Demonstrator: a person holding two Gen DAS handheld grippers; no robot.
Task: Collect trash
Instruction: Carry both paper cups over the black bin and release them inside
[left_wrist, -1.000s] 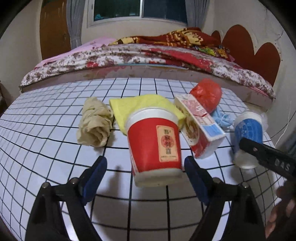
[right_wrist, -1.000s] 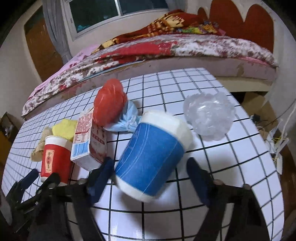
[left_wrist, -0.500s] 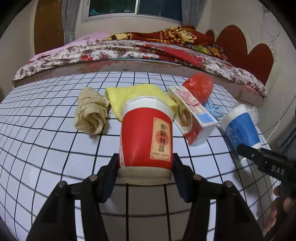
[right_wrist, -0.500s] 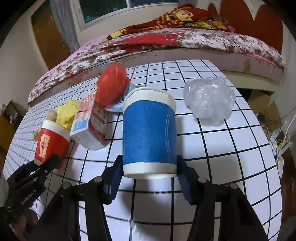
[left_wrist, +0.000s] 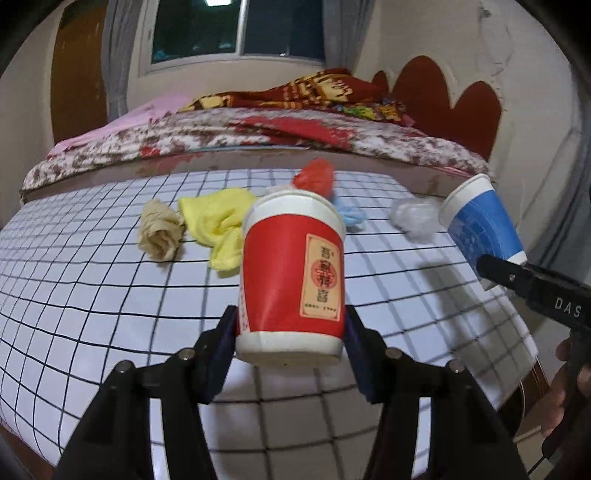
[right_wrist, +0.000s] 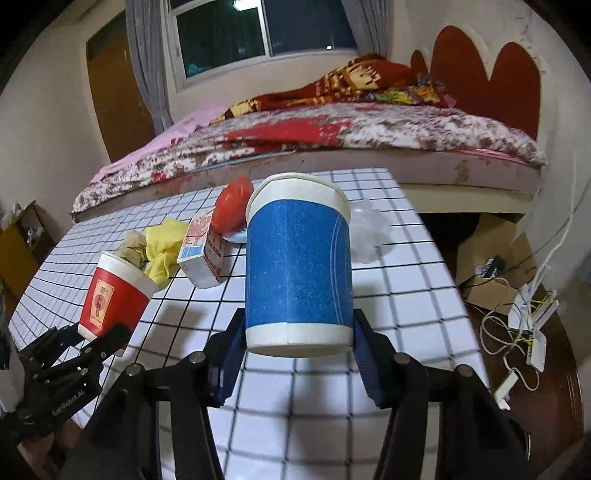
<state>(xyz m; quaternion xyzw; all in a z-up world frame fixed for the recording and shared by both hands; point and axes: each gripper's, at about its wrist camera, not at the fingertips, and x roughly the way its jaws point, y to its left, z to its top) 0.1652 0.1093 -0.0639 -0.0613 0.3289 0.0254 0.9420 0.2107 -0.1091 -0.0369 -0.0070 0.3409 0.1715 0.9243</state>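
My left gripper (left_wrist: 290, 334) is shut on a red paper cup (left_wrist: 291, 273) with a yellow label, held upright above the checked table (left_wrist: 92, 295). The right gripper (right_wrist: 297, 338) is shut on a blue paper cup (right_wrist: 297, 266), also lifted off the table. Each held cup shows in the other view: the red cup (right_wrist: 110, 291) at lower left, the blue cup (left_wrist: 480, 225) at right. On the table lie a brown paper wad (left_wrist: 160, 230), a yellow cloth (left_wrist: 219, 221), a milk carton (right_wrist: 203, 251), a red bag (right_wrist: 232, 208), a blue wad (left_wrist: 352, 216) and a clear plastic wad (left_wrist: 412, 216).
A bed (right_wrist: 332, 140) with a patterned cover runs along the table's far edge. To the right of the table, cardboard boxes (right_wrist: 487, 266) and white cables with a power strip (right_wrist: 535, 332) lie on the floor. A person's hand (left_wrist: 565, 398) holds the right gripper's handle.
Both grippers closed on their cups, which stood up straight, and lifted them off the table and back from the trash pile. In the left wrist view the red cup now hides the carton.
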